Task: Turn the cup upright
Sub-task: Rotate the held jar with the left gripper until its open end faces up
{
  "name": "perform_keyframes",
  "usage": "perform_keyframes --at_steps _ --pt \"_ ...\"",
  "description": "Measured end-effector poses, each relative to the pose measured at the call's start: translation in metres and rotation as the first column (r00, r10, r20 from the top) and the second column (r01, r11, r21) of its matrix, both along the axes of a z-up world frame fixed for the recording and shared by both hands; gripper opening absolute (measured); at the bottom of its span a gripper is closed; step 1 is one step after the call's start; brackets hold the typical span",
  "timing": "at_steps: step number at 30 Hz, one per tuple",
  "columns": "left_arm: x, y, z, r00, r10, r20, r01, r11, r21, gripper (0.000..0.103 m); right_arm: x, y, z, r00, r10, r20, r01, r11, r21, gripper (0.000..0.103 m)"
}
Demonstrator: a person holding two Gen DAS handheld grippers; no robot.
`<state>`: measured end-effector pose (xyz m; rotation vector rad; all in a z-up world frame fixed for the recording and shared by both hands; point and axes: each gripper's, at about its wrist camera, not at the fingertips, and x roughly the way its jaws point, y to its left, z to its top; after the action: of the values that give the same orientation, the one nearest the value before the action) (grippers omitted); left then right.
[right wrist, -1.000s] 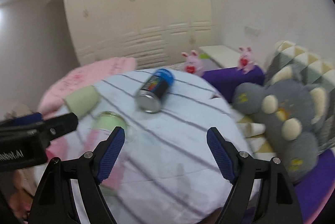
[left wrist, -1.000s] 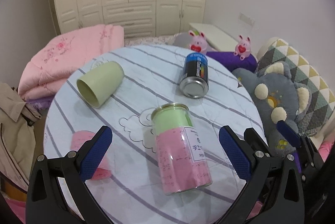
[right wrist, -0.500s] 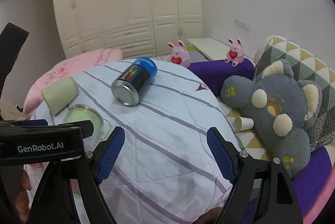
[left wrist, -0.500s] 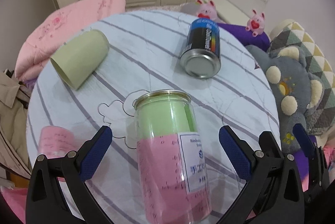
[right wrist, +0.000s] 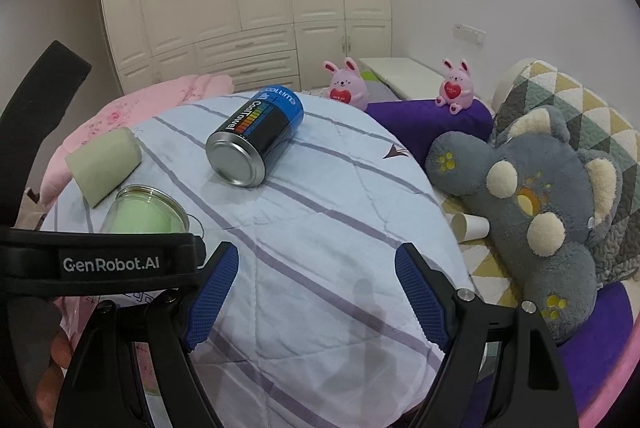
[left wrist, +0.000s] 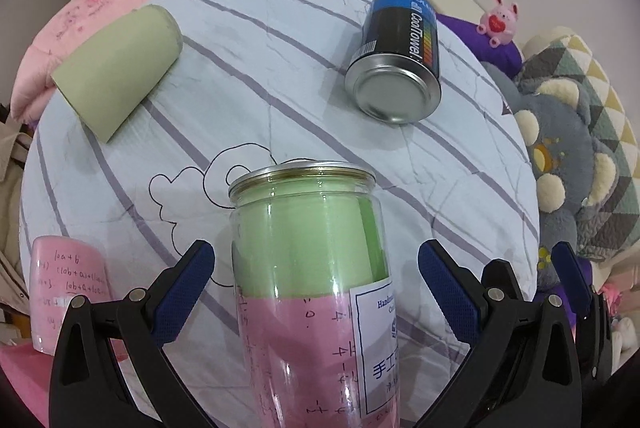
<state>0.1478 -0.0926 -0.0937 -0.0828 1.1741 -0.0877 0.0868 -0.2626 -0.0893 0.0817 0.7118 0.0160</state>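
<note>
A clear cup-shaped jar [left wrist: 316, 288] with green and pink paper inside lies on its side on the striped round table [left wrist: 280, 68], metal-rimmed end pointing away. My left gripper [left wrist: 314, 288] is open, its blue pads on either side of the jar, not touching. The jar's end also shows in the right wrist view [right wrist: 146, 214]. A pale green cup [left wrist: 118, 68] lies on its side at the far left; it also shows in the right wrist view [right wrist: 104, 164]. My right gripper [right wrist: 316, 300] is open and empty above the table's near right part.
A black and blue can [left wrist: 400, 68] lies on its side at the far right. A pink cup [left wrist: 66, 292] stands at the near left edge. A grey plush toy [right wrist: 532, 200], a paper cup [right wrist: 470, 226] and pink bunnies [right wrist: 346, 84] lie right of the table.
My left gripper has moved forward and down, so the jar now sits between its open fingers. My right gripper has steadied and hardly moved over the last half second.
</note>
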Motion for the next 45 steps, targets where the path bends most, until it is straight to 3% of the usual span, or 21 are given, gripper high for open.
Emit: perform_keyframes --at_steps 2,3,6,9,16,26,36,40,45 --pt "-0.001 0.000 0.000 1.000 0.001 -0.001 -0.001 1.000 0.000 0.097 0.001 0.000 0.000 1.000 -0.003 -0.002 0.003 1.000 0.000 0.082" --pt "-0.001 0.000 -0.001 1.000 -0.003 -0.010 0.003 1.000 -0.006 0.087 0.001 0.000 0.000 1.000 -0.006 -0.004 0.006 1.000 0.003 0.082" --pt "0.004 0.001 -0.008 0.999 -0.013 -0.050 0.011 0.999 -0.036 0.081 0.002 -0.001 -0.002 1.000 -0.013 -0.012 0.013 1.000 0.006 0.082" --pt "0.004 0.000 -0.008 0.999 -0.011 -0.045 0.010 1.000 -0.011 0.074 0.003 -0.001 -0.003 1.000 -0.012 -0.019 0.012 1.000 0.002 0.082" --pt "0.000 0.003 0.000 1.000 -0.022 -0.002 0.022 1.000 -0.010 0.073 0.003 -0.002 -0.004 1.000 -0.010 -0.020 0.010 1.000 0.011 0.082" --pt "-0.006 0.016 0.026 0.986 -0.022 0.167 0.022 1.000 0.003 0.073 0.003 0.002 -0.004 1.000 0.000 -0.022 0.000 1.000 0.007 0.082" --pt "-0.007 0.026 0.044 0.954 0.028 0.297 -0.029 1.000 -0.003 0.073 0.002 0.009 -0.003 1.000 0.029 -0.012 -0.029 0.999 0.017 0.082" --pt "-0.013 0.024 0.051 0.925 0.022 0.380 -0.037 0.999 0.032 0.071 0.003 0.011 -0.003 0.999 0.042 -0.009 -0.042 0.999 0.017 0.082" --pt "-0.014 0.023 0.047 0.919 0.013 0.395 -0.037 0.998 0.053 0.071 0.004 0.015 -0.004 0.999 0.048 -0.015 -0.048 0.999 0.012 0.082"
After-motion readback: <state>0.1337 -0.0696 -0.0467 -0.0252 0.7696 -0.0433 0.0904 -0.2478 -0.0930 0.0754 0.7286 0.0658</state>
